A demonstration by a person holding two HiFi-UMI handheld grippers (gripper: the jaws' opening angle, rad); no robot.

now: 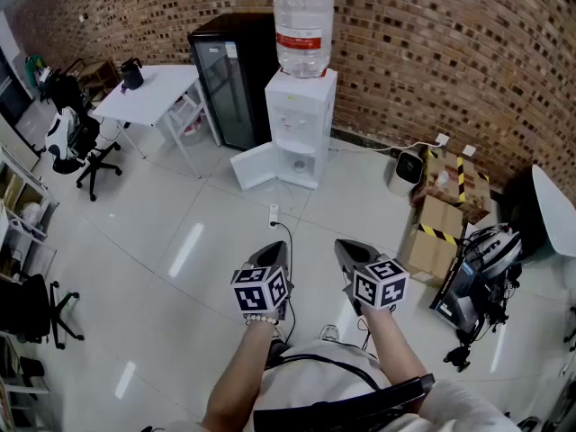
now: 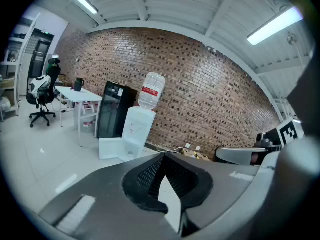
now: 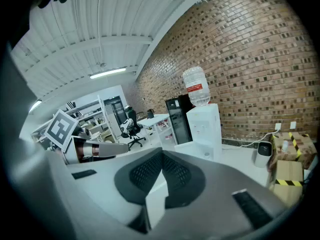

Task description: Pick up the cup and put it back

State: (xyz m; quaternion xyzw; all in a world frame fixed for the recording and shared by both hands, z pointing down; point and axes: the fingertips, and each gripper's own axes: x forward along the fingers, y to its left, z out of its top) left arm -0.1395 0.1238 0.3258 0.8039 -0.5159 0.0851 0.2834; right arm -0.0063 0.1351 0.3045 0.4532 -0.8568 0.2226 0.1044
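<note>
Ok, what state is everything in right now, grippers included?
left gripper: shut, nothing between the jaws
right gripper: shut, nothing between the jaws
water dispenser: standing, lower cabinet door swung open
water bottle: seated upright on top of the dispenser
black fridge: glass door closed
cardboard box: closed, striped tape across it

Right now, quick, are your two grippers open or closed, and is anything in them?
Left gripper: closed, holding nothing.
Right gripper: closed, holding nothing.
</note>
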